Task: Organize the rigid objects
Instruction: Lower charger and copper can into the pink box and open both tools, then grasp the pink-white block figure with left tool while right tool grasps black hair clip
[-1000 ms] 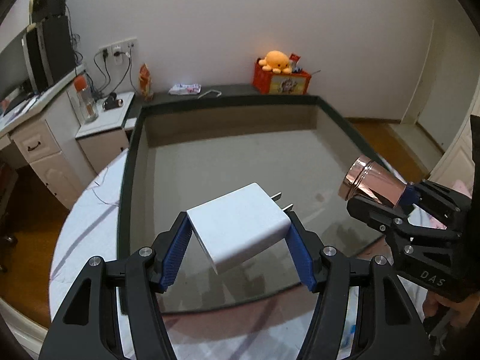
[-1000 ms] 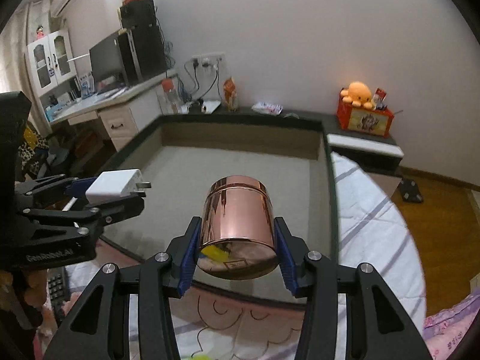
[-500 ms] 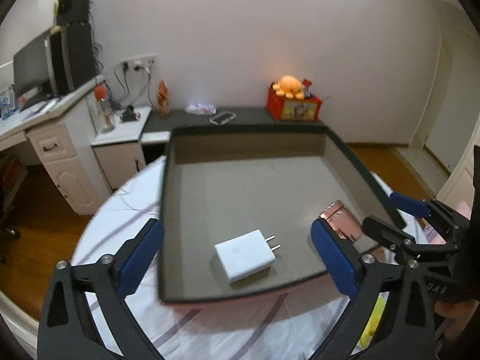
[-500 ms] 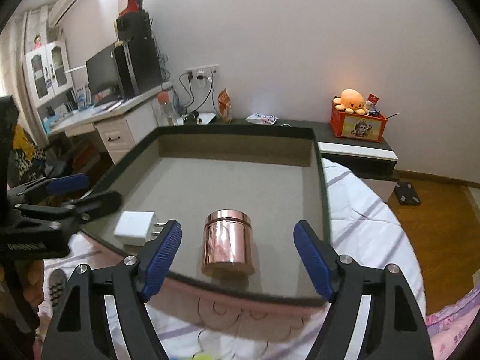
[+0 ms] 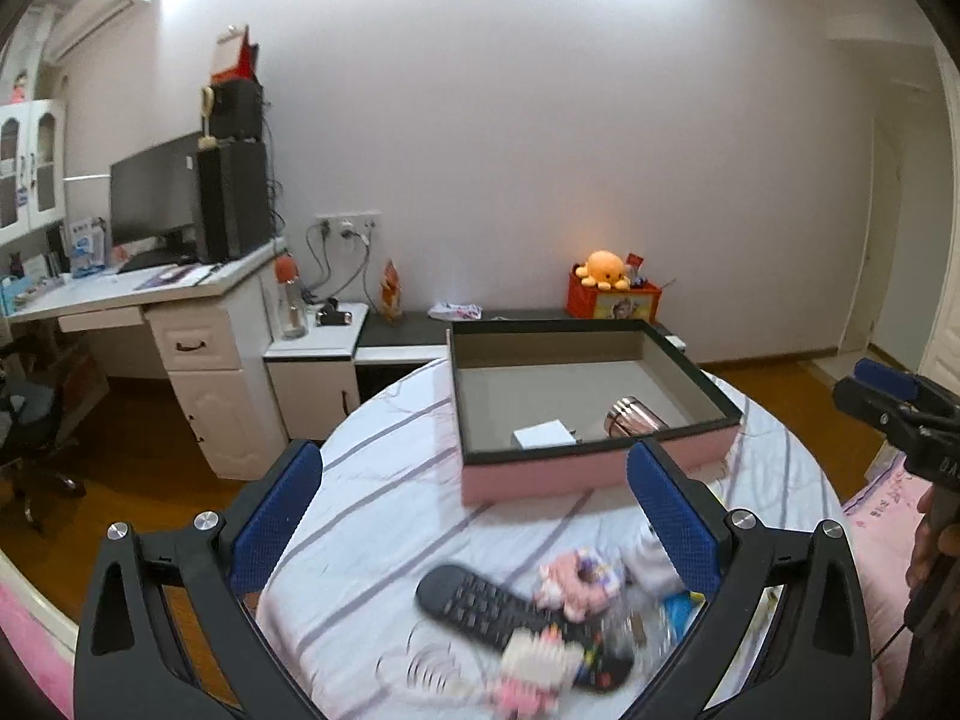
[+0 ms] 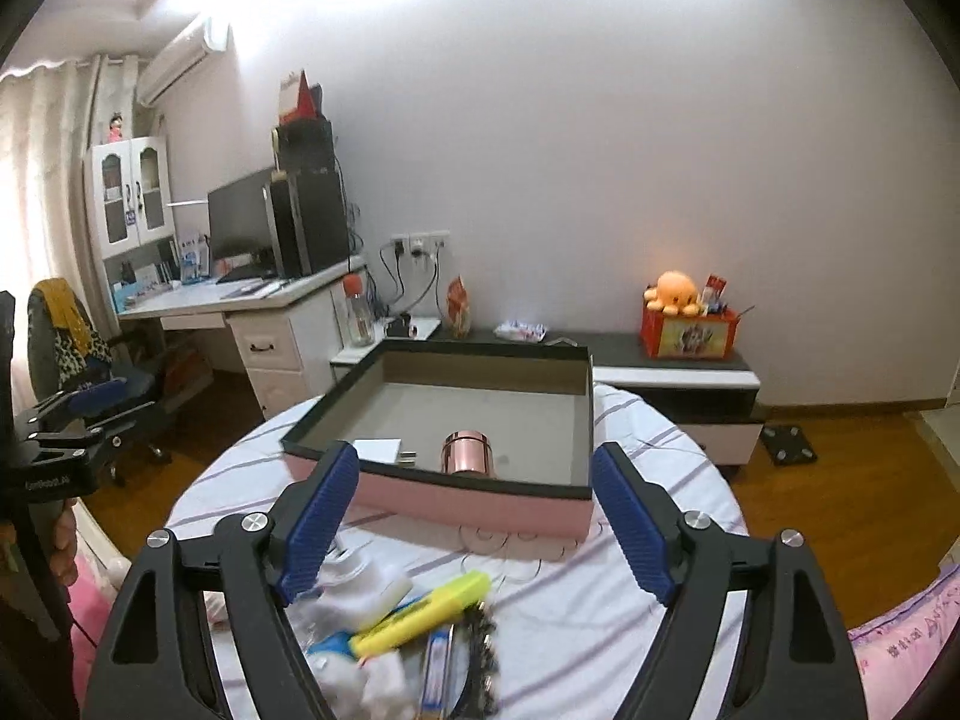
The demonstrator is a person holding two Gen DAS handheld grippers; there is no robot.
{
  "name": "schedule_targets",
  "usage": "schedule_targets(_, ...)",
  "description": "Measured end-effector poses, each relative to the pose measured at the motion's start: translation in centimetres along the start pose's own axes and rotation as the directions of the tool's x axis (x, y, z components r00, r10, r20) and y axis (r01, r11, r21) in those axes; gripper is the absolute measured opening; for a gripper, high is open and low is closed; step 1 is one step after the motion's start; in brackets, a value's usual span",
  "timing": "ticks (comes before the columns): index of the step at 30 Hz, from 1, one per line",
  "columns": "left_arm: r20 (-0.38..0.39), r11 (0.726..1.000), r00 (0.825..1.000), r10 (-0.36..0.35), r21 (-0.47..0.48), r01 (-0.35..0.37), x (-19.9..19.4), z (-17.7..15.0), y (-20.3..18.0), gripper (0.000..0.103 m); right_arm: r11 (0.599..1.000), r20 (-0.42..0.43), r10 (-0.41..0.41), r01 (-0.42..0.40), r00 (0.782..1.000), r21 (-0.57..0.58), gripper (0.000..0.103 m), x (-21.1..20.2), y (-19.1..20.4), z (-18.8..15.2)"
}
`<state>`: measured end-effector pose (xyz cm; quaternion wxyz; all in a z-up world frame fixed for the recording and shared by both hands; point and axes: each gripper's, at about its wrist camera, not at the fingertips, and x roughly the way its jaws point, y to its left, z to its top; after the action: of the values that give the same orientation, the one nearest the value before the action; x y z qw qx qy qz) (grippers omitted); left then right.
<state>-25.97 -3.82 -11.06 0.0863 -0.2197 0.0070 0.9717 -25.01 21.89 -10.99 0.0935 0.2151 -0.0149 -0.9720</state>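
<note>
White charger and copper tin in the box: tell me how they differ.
The white charger is a flat-sided block; the copper tin is a round cylinder. The charger is matte white with metal prongs facing the tin; the tin is shiny and reflective. Both sit inside the pink box near its front wall, held by nothing.

The pink box's near wall (image 5: 576, 474) is hiding the lower parts of the white charger (image 5: 543, 436) and copper tin (image 5: 630, 417). Motion blur is smearing the remote (image 5: 480, 603) and the 1 yellow highlighter (image 6: 420, 609).

copper tin (image 6: 467, 451) beside white charger (image 6: 378, 450) in pink box (image 6: 480, 501), jaws spread
</note>
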Motion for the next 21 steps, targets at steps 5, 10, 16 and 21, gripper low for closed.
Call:
schedule_targets(5,-0.022,1.000,0.999,-0.027,-0.008,0.027,-2.4,-2.1,0.1,0.103,1.000,0.012,-0.011,0.011,1.000,-0.012,0.082,-3.1,1.5,-1.7)
schedule_targets(10,-0.056,0.999,0.998,-0.031,0.028,0.033,-3.5,-3.7,-0.3,0.103,1.000,-0.025,0.014,-0.014,1.000,0.008,0.082,-4.0,2.2,-3.3)
schedule_targets(16,-0.121,0.998,0.991,-0.051,0.040,0.057,-2.6,-5.9,-1.1,0.103,1.000,-0.084,-0.006,0.005,0.996,-0.016,0.082,-3.4,3.1,-5.7)
schedule_targets(21,-0.195,0.998,0.979,-0.053,0.028,0.060,-0.6,-8.0,-1.2,0.103,0.999,-0.183,-0.042,0.040,0.982,-0.015,0.082,-1.3,2.4,-8.2)
